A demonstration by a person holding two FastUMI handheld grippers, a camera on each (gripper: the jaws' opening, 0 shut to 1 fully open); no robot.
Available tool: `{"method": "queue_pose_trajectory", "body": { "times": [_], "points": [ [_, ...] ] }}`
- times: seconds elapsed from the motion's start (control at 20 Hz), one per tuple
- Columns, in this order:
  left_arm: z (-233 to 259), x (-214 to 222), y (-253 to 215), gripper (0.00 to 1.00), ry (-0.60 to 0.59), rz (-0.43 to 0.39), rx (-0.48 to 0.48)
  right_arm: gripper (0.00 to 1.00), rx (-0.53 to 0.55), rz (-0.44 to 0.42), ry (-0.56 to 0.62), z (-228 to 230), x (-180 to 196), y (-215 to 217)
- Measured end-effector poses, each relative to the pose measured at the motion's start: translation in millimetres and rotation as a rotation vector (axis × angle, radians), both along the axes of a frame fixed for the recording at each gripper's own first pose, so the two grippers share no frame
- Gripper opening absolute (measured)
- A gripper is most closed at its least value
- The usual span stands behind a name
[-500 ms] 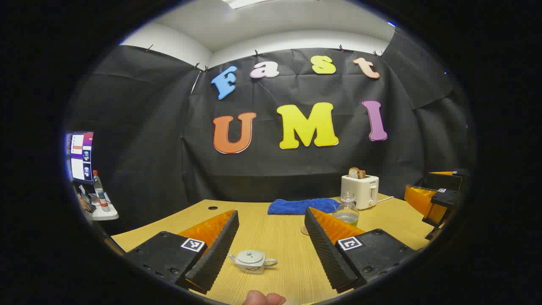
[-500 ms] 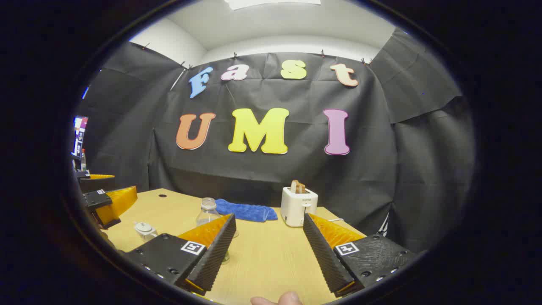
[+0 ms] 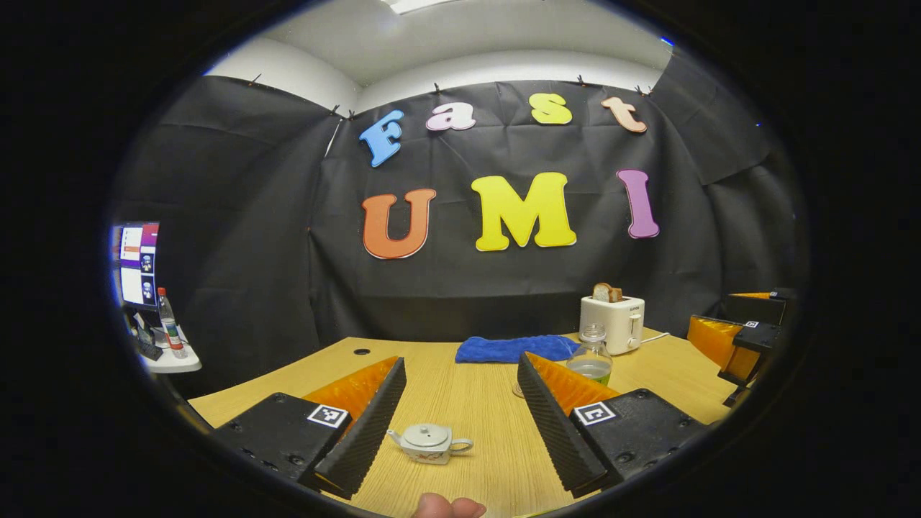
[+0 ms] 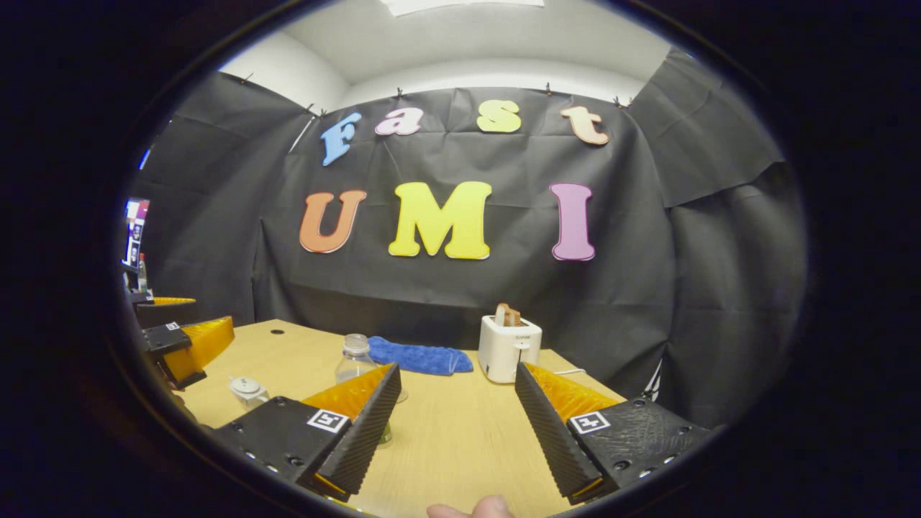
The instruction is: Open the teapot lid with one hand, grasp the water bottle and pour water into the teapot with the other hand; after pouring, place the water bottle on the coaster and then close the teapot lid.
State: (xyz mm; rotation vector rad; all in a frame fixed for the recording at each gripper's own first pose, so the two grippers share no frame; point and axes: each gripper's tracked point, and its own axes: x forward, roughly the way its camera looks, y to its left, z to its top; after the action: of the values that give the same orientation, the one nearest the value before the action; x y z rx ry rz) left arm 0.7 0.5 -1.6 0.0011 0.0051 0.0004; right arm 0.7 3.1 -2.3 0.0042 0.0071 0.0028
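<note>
A small white teapot (image 3: 429, 442) with its lid on stands on the wooden table (image 3: 468, 403), between the fingers of my open left gripper (image 3: 460, 403) and a little beyond them. A clear water bottle (image 3: 591, 357) with some liquid stands farther right, partly behind the right finger (image 3: 554, 417). In the right gripper view the bottle (image 4: 354, 358) rises behind the left finger (image 4: 363, 424) of my open right gripper (image 4: 457, 406), and the teapot (image 4: 247, 391) sits at the left near the other gripper (image 4: 183, 345). A coaster edge (image 3: 516, 391) peeks beside the bottle.
A white toaster (image 3: 613, 322) with bread stands at the back right, a blue cloth (image 3: 512, 349) lies at the back middle. A side shelf with a bottle (image 3: 170, 325) and a screen (image 3: 137, 262) is at far left. A fingertip (image 3: 446, 506) shows at the bottom edge.
Almost nothing has moved; both views have shifted very slightly, and a hand at the far-left shelf in the left gripper view is gone.
</note>
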Motion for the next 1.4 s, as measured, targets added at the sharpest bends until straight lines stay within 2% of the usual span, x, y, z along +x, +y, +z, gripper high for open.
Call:
{"method": "queue_pose_trajectory", "body": {
  "times": [0.05,0.35,0.95,1.1,1.4],
  "points": [
    [1,0,-1,0.98,0.000,-0.002,0.002,0.98,0.000,0.000,-0.002,0,0,0],
    [0,0,0,0.98,0.000,0.000,0.000,0.95,0.003,0.002,-0.003,-1,0,0],
    [-12,4,2,0.98,0.018,0.007,0.016,0.98,-0.010,0.017,0.003,-12,9,-4],
    [-32,6,7,0.98,0.076,-0.010,0.028,0.95,-0.002,0.039,0.018,-23,13,-2],
    [-74,-1,24,0.99,0.164,0.007,-0.003,0.95,0.021,0.077,0.059,-48,17,2]
  ]
}}
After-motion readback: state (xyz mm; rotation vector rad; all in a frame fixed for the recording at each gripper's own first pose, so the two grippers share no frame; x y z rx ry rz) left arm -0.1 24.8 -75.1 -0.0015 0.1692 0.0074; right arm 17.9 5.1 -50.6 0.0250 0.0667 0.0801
